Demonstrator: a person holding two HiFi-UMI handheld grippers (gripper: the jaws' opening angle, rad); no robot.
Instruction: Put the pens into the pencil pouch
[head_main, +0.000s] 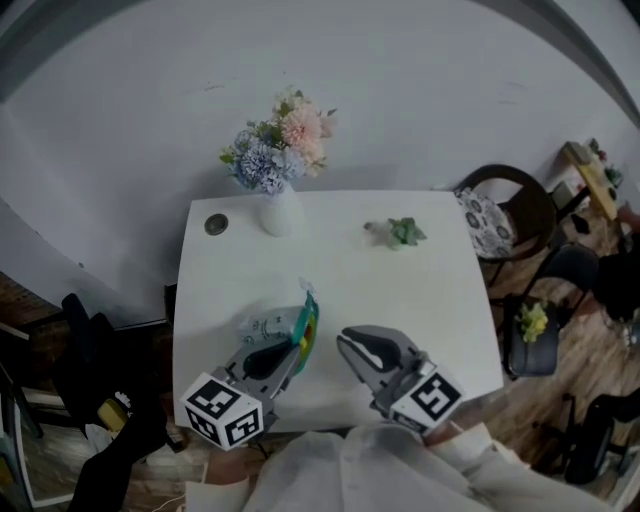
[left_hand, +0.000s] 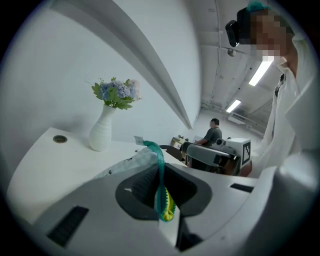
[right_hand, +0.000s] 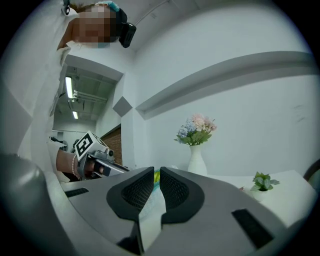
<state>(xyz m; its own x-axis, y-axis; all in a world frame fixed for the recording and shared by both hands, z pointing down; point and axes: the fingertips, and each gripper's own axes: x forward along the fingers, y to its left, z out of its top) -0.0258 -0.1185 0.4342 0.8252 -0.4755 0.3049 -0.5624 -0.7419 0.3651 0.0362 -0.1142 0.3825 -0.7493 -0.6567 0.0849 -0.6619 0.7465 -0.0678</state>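
Note:
The pencil pouch (head_main: 268, 325), clear with a teal zipper edge (head_main: 309, 318), is lifted at the near left of the white table (head_main: 420, 300). My left gripper (head_main: 297, 342) is shut on that zipper edge (left_hand: 161, 185), and the pouch (left_hand: 132, 162) hangs beyond its jaws. My right gripper (head_main: 352, 345) hovers just right of the pouch, apart from it. Its jaws (right_hand: 156, 189) stand a narrow slit apart with nothing between the pads. Through the slit a bit of the pouch (right_hand: 156, 175) shows. I can see no pen in any view.
A white vase of flowers (head_main: 280, 212) stands at the back of the table, with a small potted plant (head_main: 405, 232) to its right and a round grommet (head_main: 216, 224) at the back left. Dark chairs (head_main: 520, 215) stand off the right edge.

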